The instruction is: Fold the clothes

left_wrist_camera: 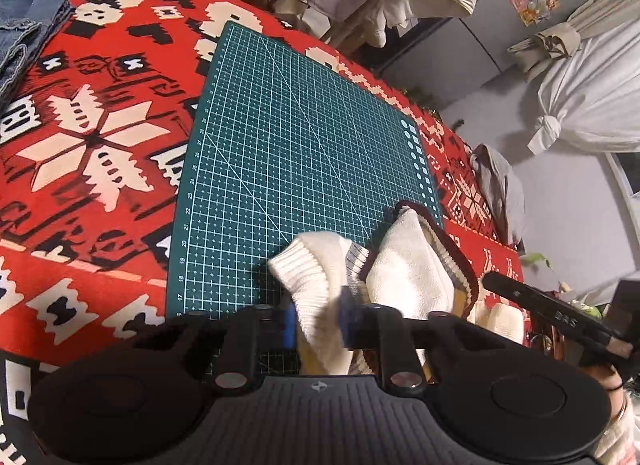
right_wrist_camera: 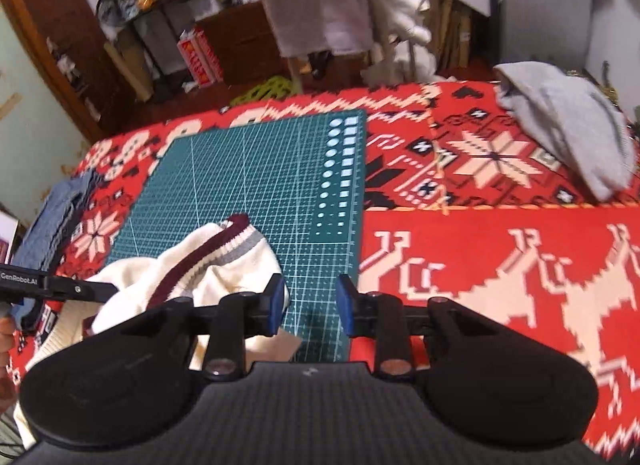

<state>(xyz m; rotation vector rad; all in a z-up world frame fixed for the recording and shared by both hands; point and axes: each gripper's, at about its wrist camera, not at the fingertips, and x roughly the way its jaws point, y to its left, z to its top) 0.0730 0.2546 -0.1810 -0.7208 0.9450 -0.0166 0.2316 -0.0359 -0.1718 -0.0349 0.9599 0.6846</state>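
Observation:
A cream knit sweater [left_wrist_camera: 408, 265] with maroon and grey striped trim lies bunched on the near right part of a green cutting mat [left_wrist_camera: 300, 137]. My left gripper [left_wrist_camera: 318, 321] is shut on a ribbed cream fold of it, which shows between the blue pads. In the right wrist view the sweater [right_wrist_camera: 180, 265] sits left of my right gripper [right_wrist_camera: 311, 307], which is open with only the mat [right_wrist_camera: 248, 177] between its fingers. Its left pad [right_wrist_camera: 276, 309] is beside the sweater's edge. Each gripper shows at the other view's side, the right gripper [left_wrist_camera: 552, 305] and the left gripper [right_wrist_camera: 60, 287].
The mat rests on a red patterned blanket [left_wrist_camera: 92, 137]. Folded denim [left_wrist_camera: 24, 37] lies at the far left, also seen as denim [right_wrist_camera: 52, 217]. A grey garment [right_wrist_camera: 568, 125] lies at the blanket's right. Cluttered shelves, hanging white fabric and a fridge stand beyond.

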